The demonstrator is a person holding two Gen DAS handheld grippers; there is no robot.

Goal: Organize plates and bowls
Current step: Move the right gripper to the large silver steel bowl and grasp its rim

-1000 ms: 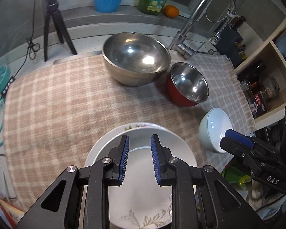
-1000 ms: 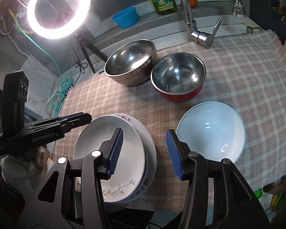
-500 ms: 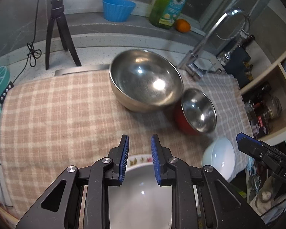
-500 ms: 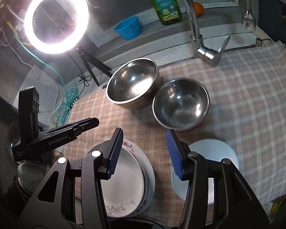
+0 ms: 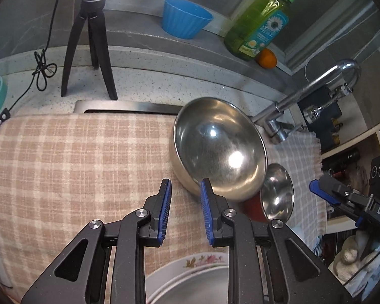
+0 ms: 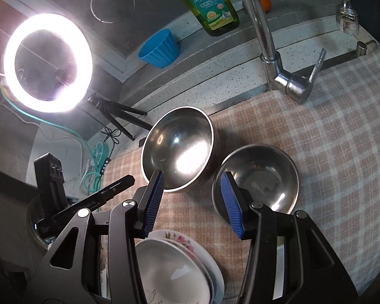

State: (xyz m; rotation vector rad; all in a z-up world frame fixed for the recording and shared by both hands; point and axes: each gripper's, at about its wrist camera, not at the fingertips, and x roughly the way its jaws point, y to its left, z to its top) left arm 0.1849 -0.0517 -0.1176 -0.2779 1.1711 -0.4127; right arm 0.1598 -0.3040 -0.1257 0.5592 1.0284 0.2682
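- Left gripper [image 5: 185,197] hangs over the checked cloth [image 5: 76,167], blue pads a narrow gap apart, nothing between them: open and empty.
- Its right-hand pad sits in front of the near wall of the large steel bowl [image 5: 219,147]; whether it touches, I cannot tell.
- That large bowl stands upright on the cloth, close to the tap [image 5: 316,93].
- Just beside it, toward the cloth's right edge, the red-sided steel bowl [image 5: 277,196] looks to be touching it in the left wrist view.
- Right gripper [image 6: 191,197] hovers with its jaws wider apart, also holding nothing: open.
- From the right wrist camera, the large bowl shows behind its left pad and the red-sided bowl behind its right pad.
- Stacked plates [image 6: 187,263] sit at the near edge of the cloth, a plain white one on top of a flower-rimmed one.
- The flowered rim also peeks out under the left gripper's arms.
- A white rim [image 6: 281,250] shows between the right gripper's arms, too hidden to name.
- Back ledge: blue cup [image 5: 185,19], green soap bottle [image 5: 258,27], an orange [image 5: 266,59].
- Ring light [image 6: 48,62] blazes at left on its tripod [image 5: 88,45].
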